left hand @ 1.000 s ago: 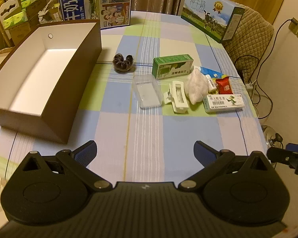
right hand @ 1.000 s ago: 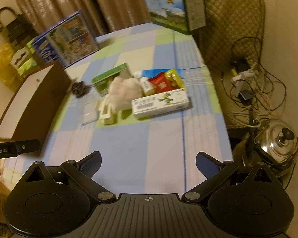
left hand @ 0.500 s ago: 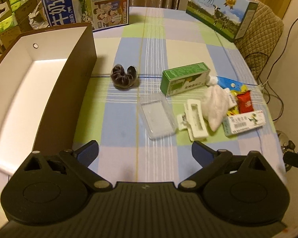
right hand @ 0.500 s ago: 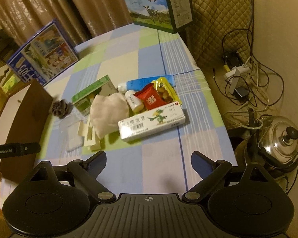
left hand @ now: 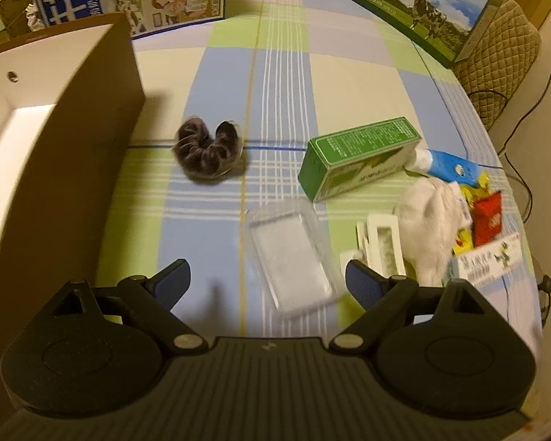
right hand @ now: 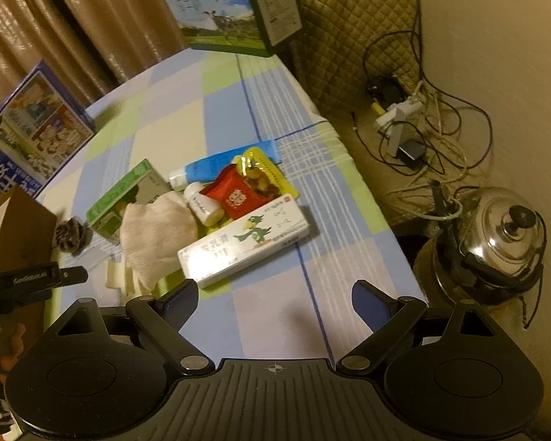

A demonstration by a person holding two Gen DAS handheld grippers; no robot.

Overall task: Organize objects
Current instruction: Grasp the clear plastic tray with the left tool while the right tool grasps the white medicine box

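Clear plastic case (left hand: 290,257): flat, rounded rectangle on checked worktop (left hand: 286,66); long axis running away from camera, leaning slightly left; near end between the blue fingertips.
Left hand-held gripper (left hand: 268,279): low over worktop, jaws spread wide, holding nothing.
Right hand-held gripper (right hand: 273,299): above worktop's near right edge, jaws wide apart, empty.
Green carton (left hand: 356,158): lying on its side, long axis slanting up to the right.
White medicine box (right hand: 244,240): glossy card, lying flat, angled up-right.
Dark scrunchie (left hand: 209,150): curled, ruffled fabric, beside brown open box (left hand: 66,139).
White cloth (right hand: 156,235): crumpled, soft.
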